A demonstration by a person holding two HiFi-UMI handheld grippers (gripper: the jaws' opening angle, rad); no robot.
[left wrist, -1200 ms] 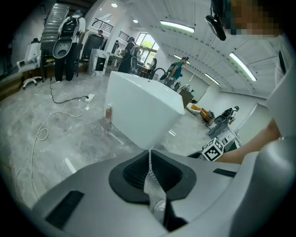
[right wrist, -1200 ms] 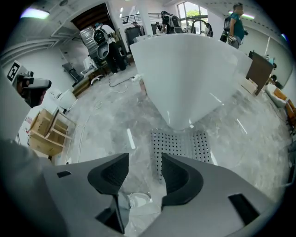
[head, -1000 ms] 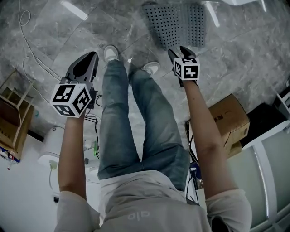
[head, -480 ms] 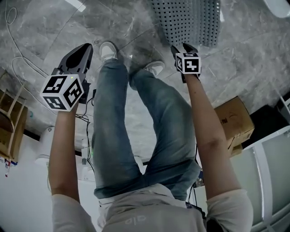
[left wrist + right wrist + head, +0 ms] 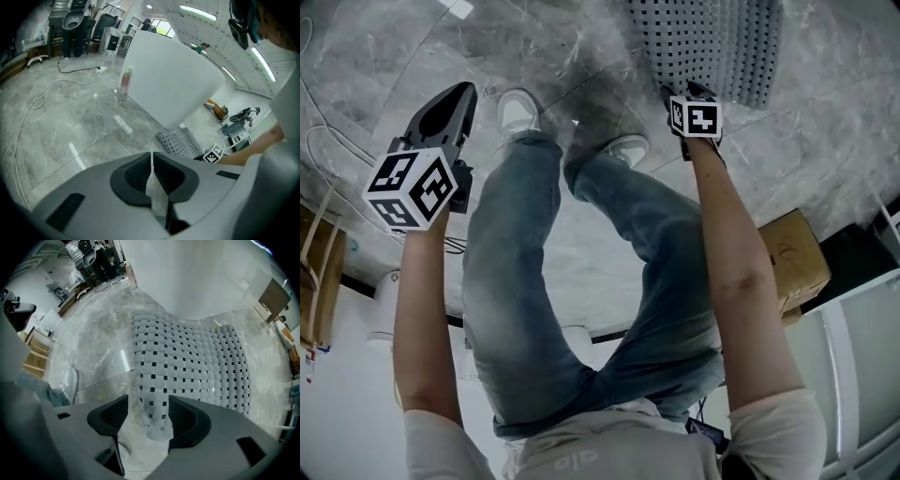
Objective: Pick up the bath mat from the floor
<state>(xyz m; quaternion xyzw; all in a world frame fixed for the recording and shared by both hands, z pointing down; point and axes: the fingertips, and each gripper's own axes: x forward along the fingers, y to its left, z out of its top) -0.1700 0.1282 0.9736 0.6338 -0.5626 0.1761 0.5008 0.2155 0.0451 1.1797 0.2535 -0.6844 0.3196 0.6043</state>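
Observation:
The bath mat (image 5: 703, 37) is grey with rows of square holes and lies on the marble floor at the top of the head view. It also shows in the left gripper view as the bath mat (image 5: 180, 143). My right gripper (image 5: 684, 92) is down at its near edge. In the right gripper view a raised corner of the bath mat (image 5: 187, 357) reaches in between the jaws of the right gripper (image 5: 149, 416). Those jaws are opening and the pads stand off the corner. My left gripper (image 5: 450, 103) hangs over bare floor, and the left gripper (image 5: 151, 173) is shut with nothing in it.
The person's legs and shoes (image 5: 517, 111) stand between the two grippers. A cardboard box (image 5: 792, 253) sits at the right, a wooden rack (image 5: 314, 281) and a white cable (image 5: 319, 141) at the left. A white curved wall (image 5: 173, 79) rises behind the mat.
The person has leaned further forward, so the mat fills more of the top of the head view. The right gripper has reached the mat's near edge. The left gripper has drifted outward.

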